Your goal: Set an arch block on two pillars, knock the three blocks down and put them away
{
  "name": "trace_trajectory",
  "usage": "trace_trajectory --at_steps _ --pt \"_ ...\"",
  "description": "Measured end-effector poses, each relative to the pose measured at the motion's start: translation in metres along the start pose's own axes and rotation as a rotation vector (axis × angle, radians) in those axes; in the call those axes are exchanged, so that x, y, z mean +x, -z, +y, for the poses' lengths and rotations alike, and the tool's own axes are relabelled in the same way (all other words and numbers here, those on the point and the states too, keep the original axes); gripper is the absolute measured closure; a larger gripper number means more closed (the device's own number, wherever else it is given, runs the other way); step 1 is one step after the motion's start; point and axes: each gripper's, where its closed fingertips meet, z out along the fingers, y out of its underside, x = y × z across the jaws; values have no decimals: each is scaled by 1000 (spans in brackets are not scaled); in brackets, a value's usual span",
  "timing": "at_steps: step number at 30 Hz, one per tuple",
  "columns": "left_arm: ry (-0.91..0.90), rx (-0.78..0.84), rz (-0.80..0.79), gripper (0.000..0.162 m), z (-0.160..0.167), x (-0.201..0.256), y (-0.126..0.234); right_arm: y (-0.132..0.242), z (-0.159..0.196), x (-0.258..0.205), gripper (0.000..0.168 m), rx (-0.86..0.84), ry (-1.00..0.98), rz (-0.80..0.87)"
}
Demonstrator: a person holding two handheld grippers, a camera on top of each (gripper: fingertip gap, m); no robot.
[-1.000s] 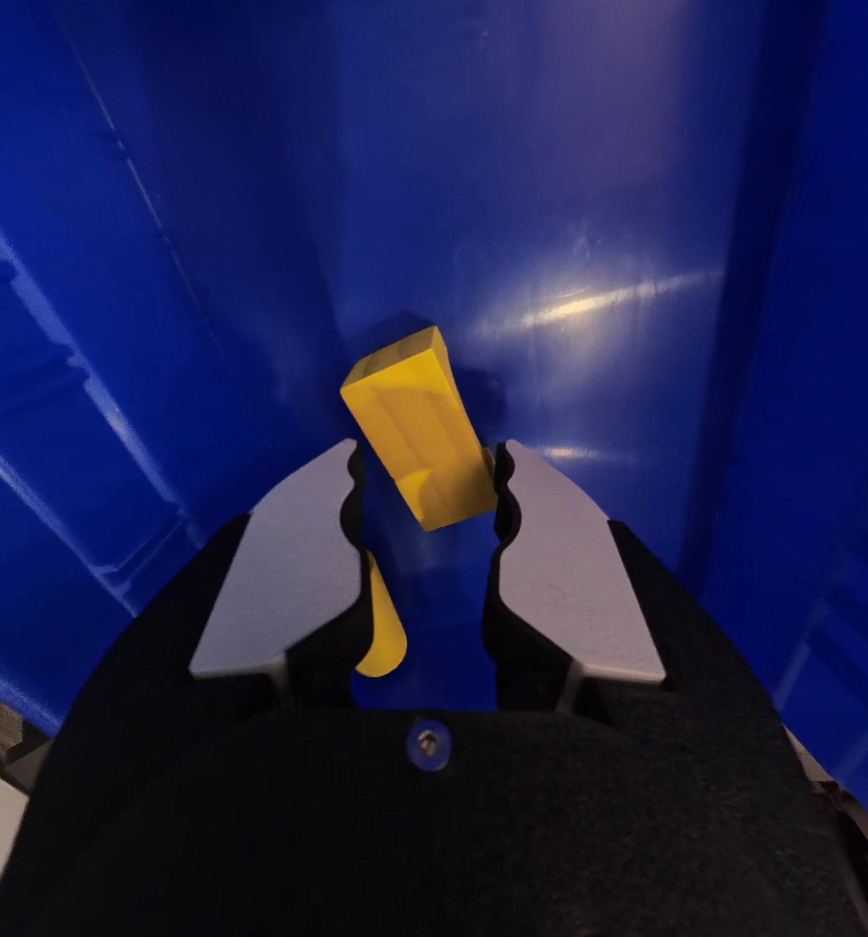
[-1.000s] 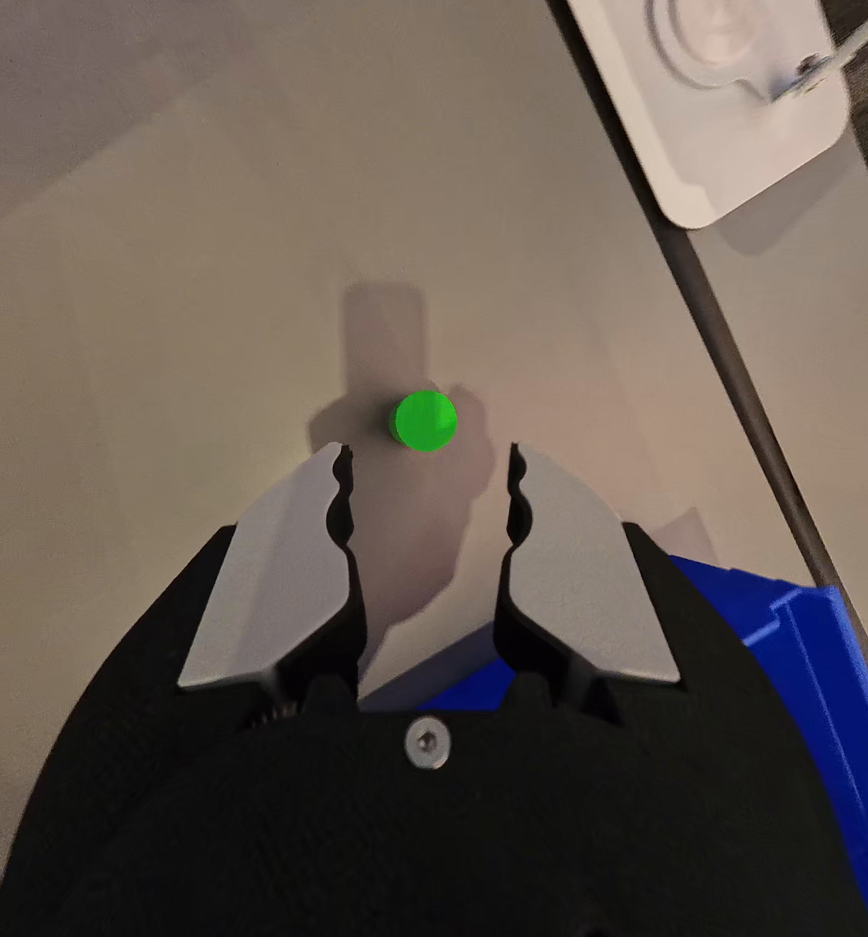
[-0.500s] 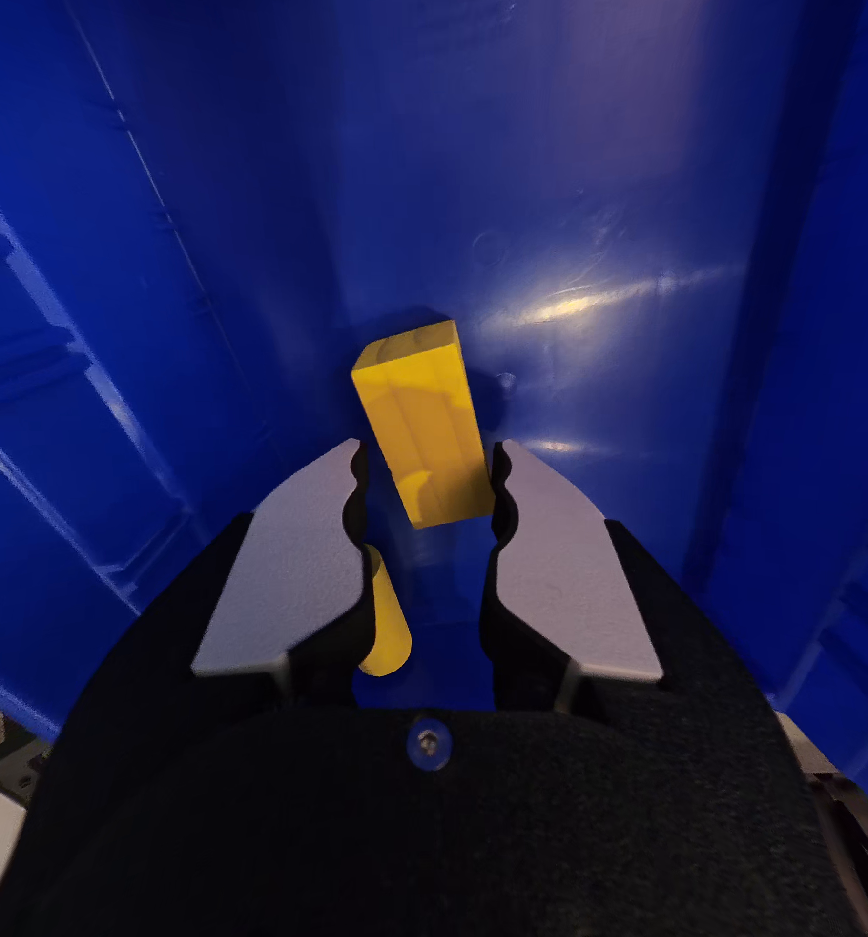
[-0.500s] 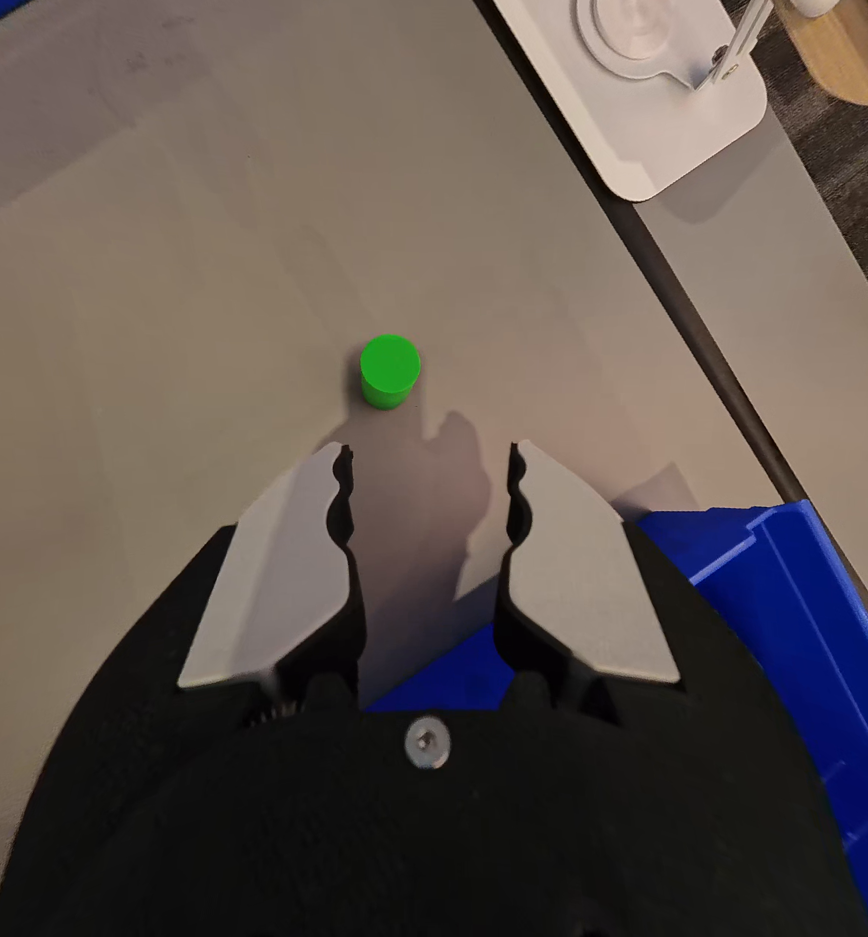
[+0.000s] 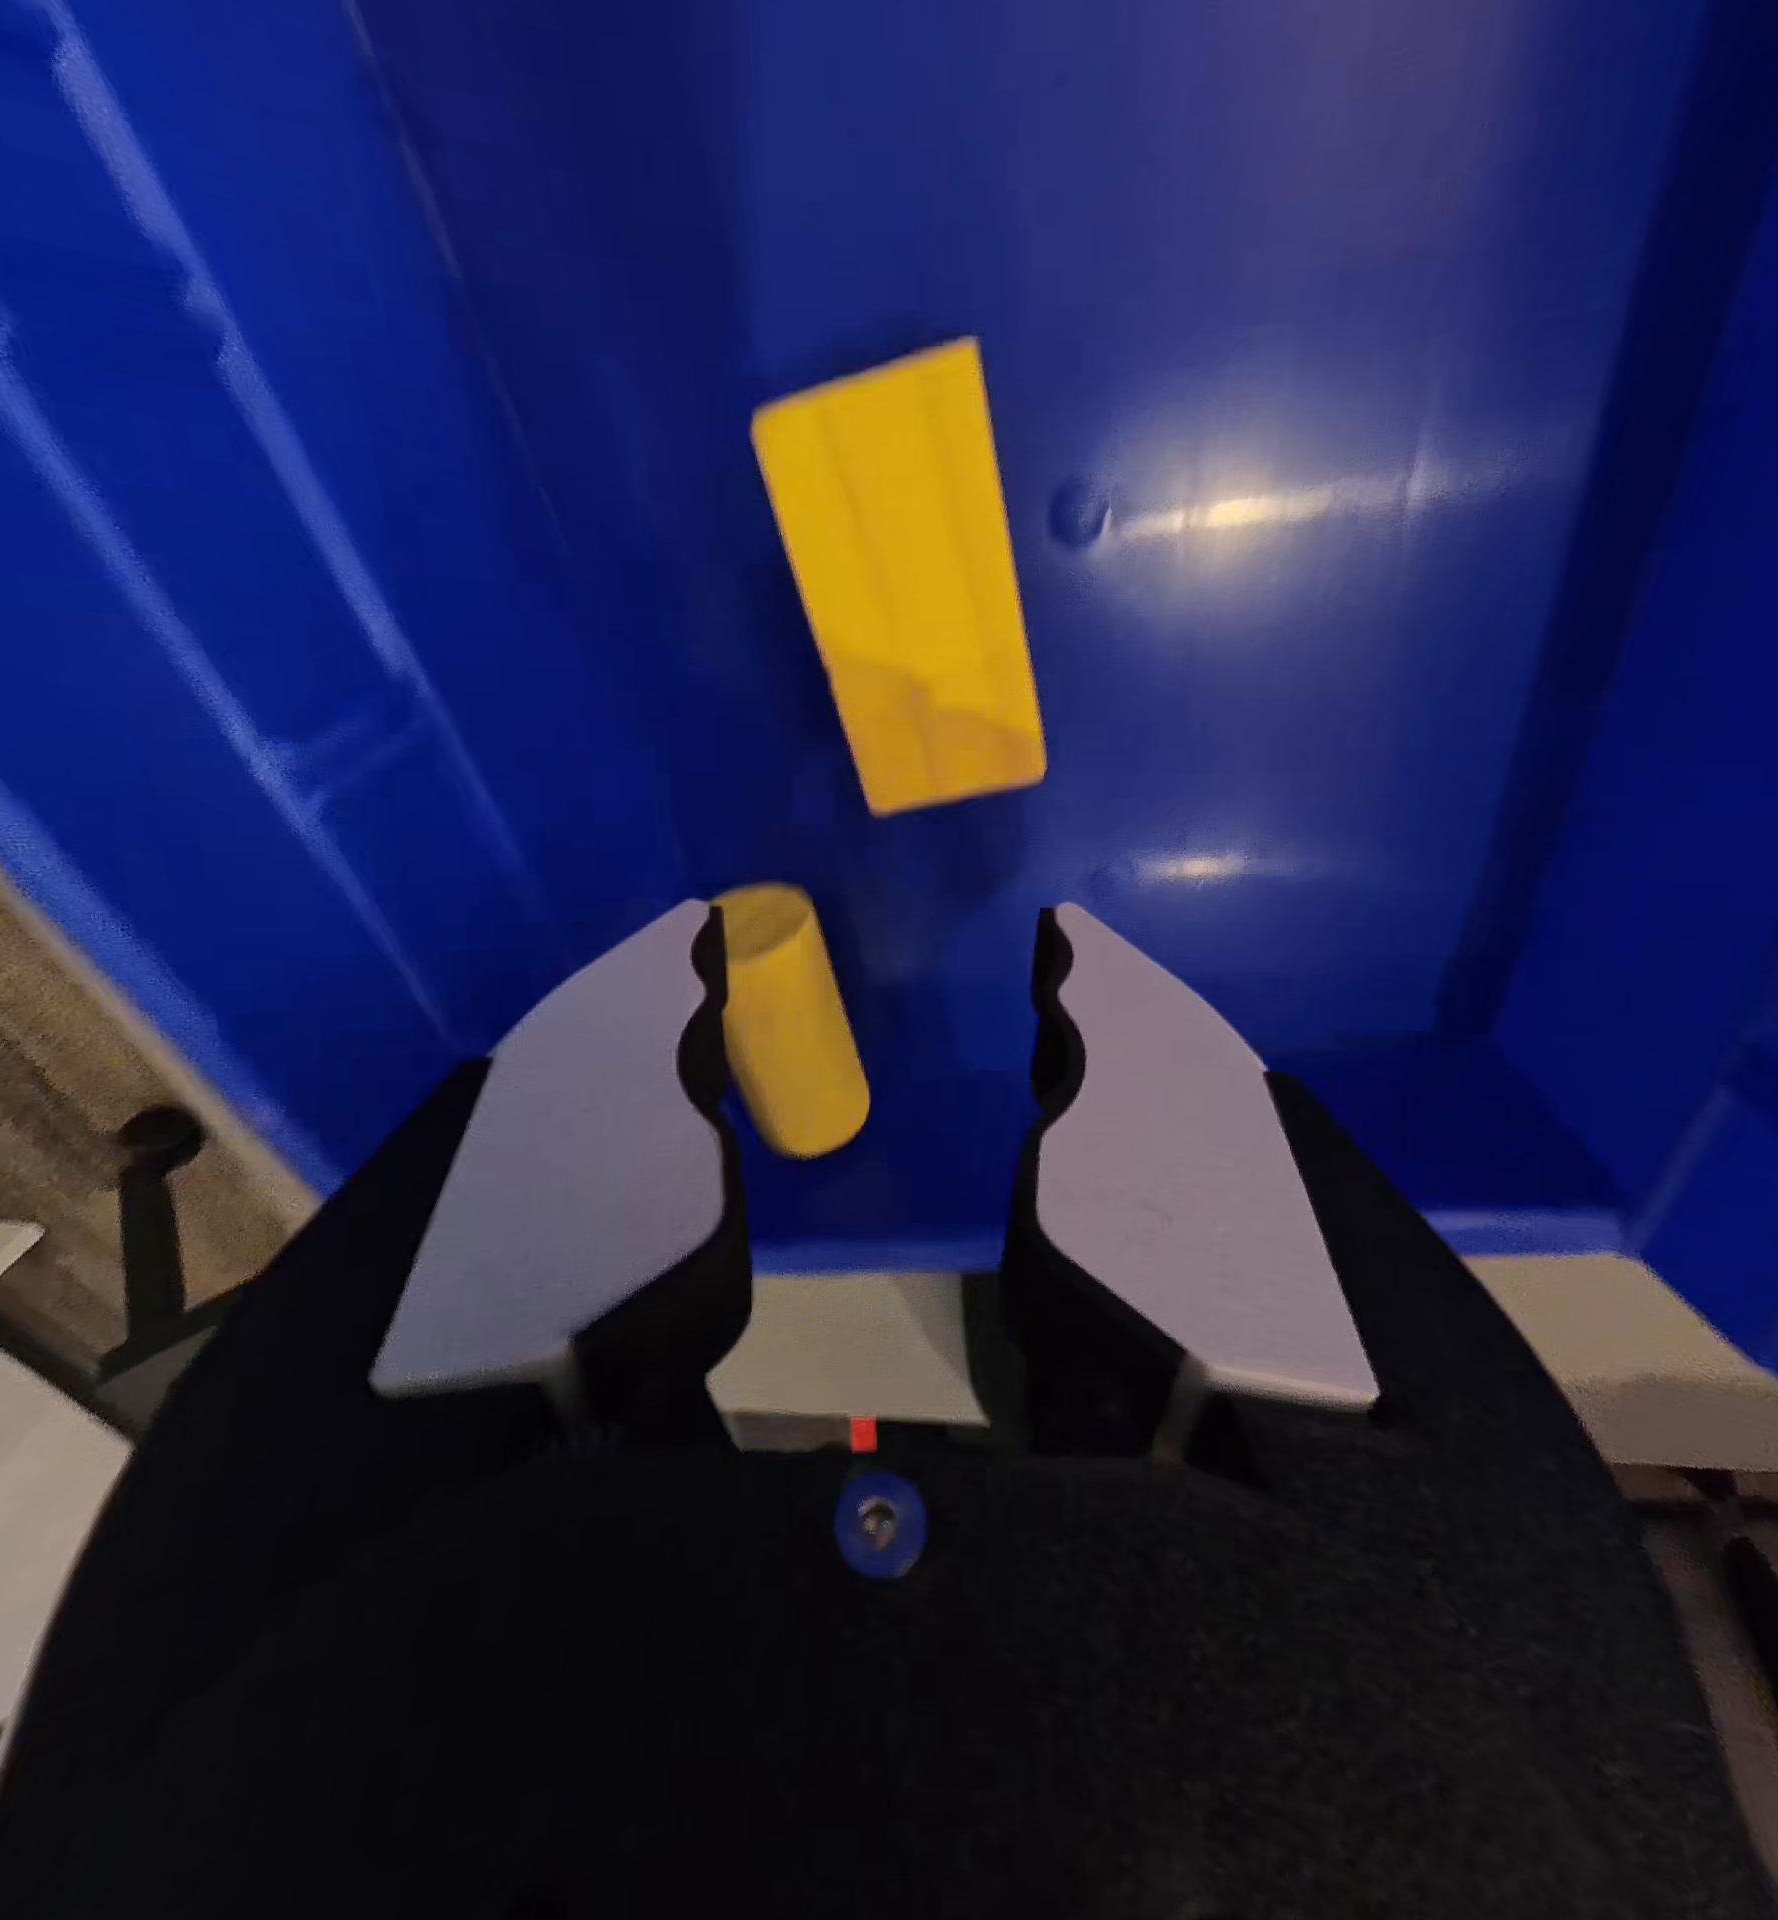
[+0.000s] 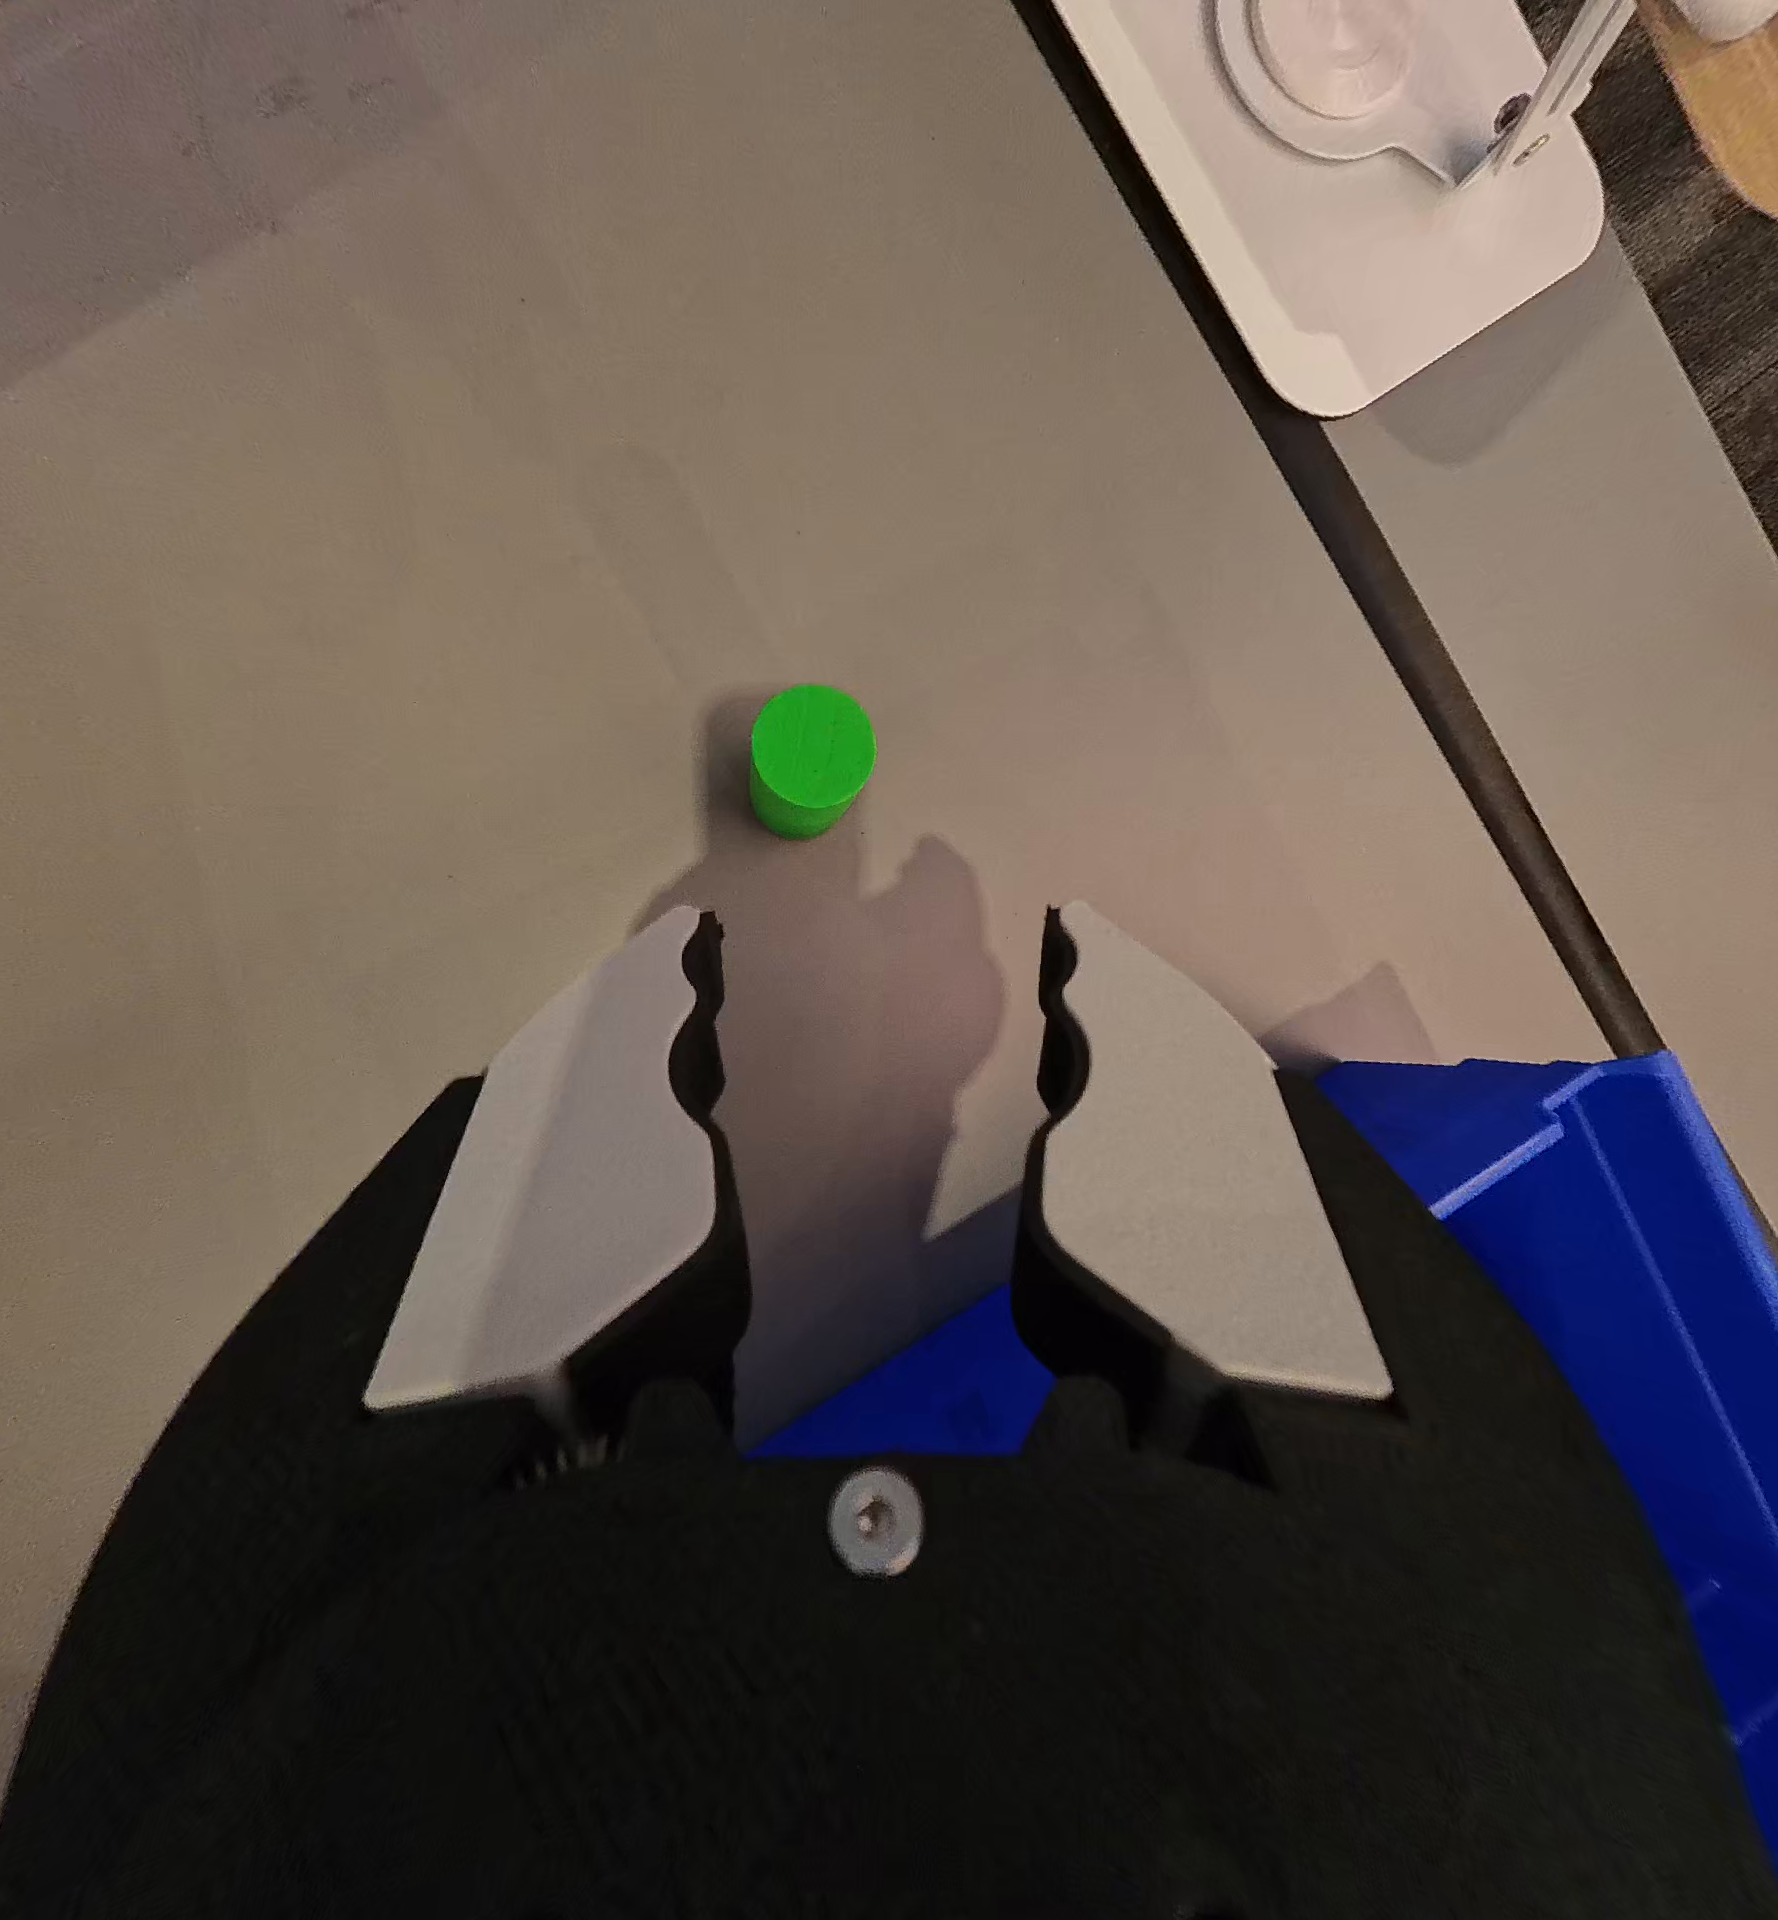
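Observation:
In the left wrist view a yellow arch block (image 5: 900, 577) lies on the floor of a blue bin (image 5: 1384, 312). A yellow cylinder pillar (image 5: 791, 1023) lies near it, beside my left finger. My left gripper (image 5: 874, 920) is open and empty above the bin. In the right wrist view a green cylinder pillar (image 6: 810, 761) stands upright on the grey table (image 6: 345, 623). My right gripper (image 6: 877, 920) is open and empty, a short way in front of the green pillar and above the table.
The blue bin's corner (image 6: 1643, 1299) shows at the lower right of the right wrist view. A white flat device (image 6: 1384, 177) lies past a dark seam (image 6: 1436, 727) at the back right. A black stand (image 5: 152, 1236) stands left of the bin. One gripper's finger ends stand about 50 cm off the other's. The yellow arch block (image 5: 900, 577) is closer to my left gripper, around 6 cm from its tips; the right tips are 45 cm off.
My left gripper has opened wider and drawn back up from the arch block, which now lies free in the bin. My right gripper has backed away from the green pillar.

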Motion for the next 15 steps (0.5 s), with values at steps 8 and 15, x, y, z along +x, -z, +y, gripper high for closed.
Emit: trace_trajectory --at_steps 8,15 --pt "1 -181 -84 106 47 -12 -6 2 0 2 108 0 21 -2" --pt "-9 -273 -91 110 46 -10 -28 7 0 2 108 10 36 1"
